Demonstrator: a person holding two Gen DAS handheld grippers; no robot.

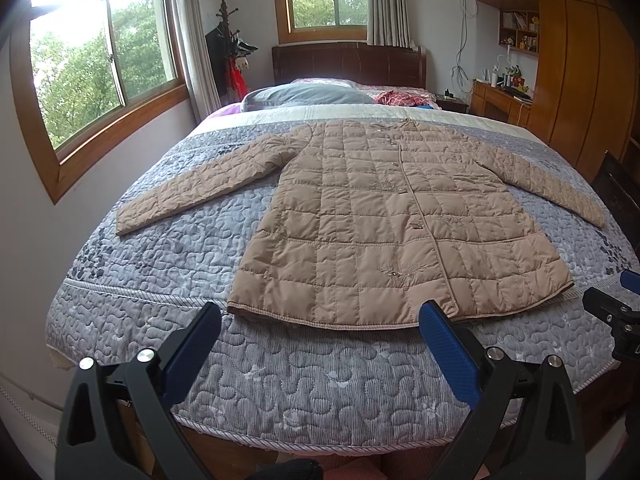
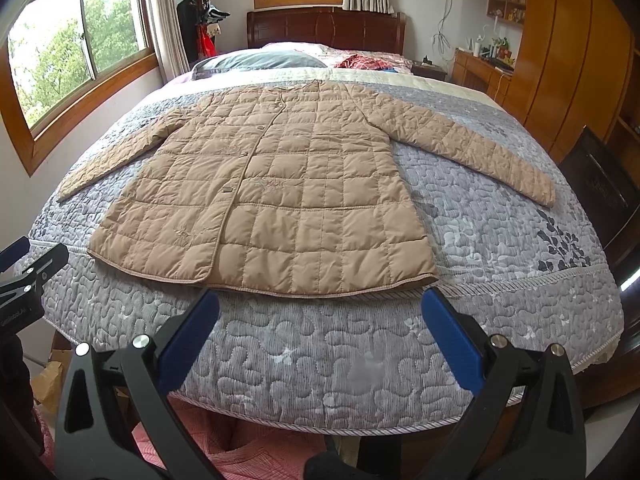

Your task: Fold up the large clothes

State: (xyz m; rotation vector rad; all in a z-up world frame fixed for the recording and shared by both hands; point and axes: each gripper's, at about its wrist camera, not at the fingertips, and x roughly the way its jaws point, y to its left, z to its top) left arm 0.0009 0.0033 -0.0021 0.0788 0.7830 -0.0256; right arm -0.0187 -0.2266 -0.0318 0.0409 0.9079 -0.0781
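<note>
A tan quilted coat [image 1: 380, 216] [image 2: 272, 196] lies flat and front-up on the bed, both sleeves spread out to the sides, hem toward me. My left gripper [image 1: 320, 316] hovers open above the foot of the bed, just short of the hem's left half, nothing between its blue pads. In the same way my right gripper [image 2: 320, 302] stands open before the hem's right half, empty. Each gripper shows at the edge of the other's view: the right gripper [image 1: 616, 312] and the left gripper [image 2: 28, 272].
The coat rests on a grey-blue quilted bedspread [image 1: 168, 248] [image 2: 500, 240]. A grey pillow [image 1: 304, 94] and red cloth [image 1: 400, 98] lie near the wooden headboard [image 1: 348, 62]. Windows stand left, wooden wardrobes [image 1: 580, 80] and a desk right. A dark chair [image 2: 600, 184] stands by the bed's right side.
</note>
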